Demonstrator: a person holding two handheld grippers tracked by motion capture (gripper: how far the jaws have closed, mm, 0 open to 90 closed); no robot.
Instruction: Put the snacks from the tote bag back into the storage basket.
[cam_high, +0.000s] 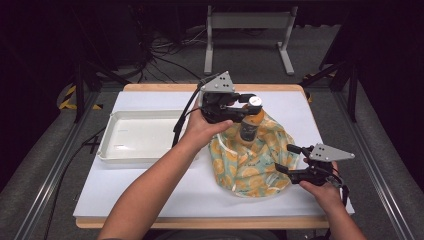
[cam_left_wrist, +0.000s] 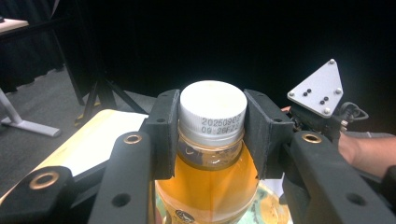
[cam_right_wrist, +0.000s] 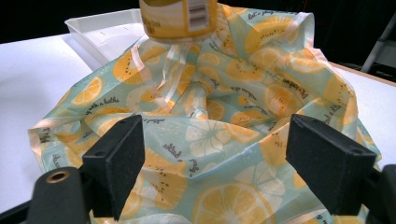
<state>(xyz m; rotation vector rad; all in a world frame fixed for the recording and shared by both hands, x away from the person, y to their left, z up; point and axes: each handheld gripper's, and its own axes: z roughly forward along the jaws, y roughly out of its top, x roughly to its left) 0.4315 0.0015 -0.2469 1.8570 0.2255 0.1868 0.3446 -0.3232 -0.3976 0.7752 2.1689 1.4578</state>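
Observation:
A bottle of amber drink (cam_high: 249, 124) with a white cap (cam_left_wrist: 213, 108) hangs above a light green bag printed with orange slices (cam_high: 252, 159). My left gripper (cam_high: 245, 106) is shut on the bottle's neck, its black pads (cam_left_wrist: 163, 133) pressing just under the cap. The bottle's labelled base (cam_right_wrist: 178, 18) hovers over the crumpled bag (cam_right_wrist: 219, 121). At the bag's right edge my right gripper (cam_high: 287, 157) stands open, its pads (cam_right_wrist: 119, 158) wide apart with bag fabric lying between and below them. I cannot tell whether the pads touch the bag.
A white shallow tray (cam_high: 116, 150) sits on the left part of the white tabletop (cam_high: 150, 190). A metal stand (cam_high: 247, 22) and cables lie on the floor beyond the table's far edge. The right gripper's grey plate (cam_left_wrist: 317, 91) shows in the left gripper view.

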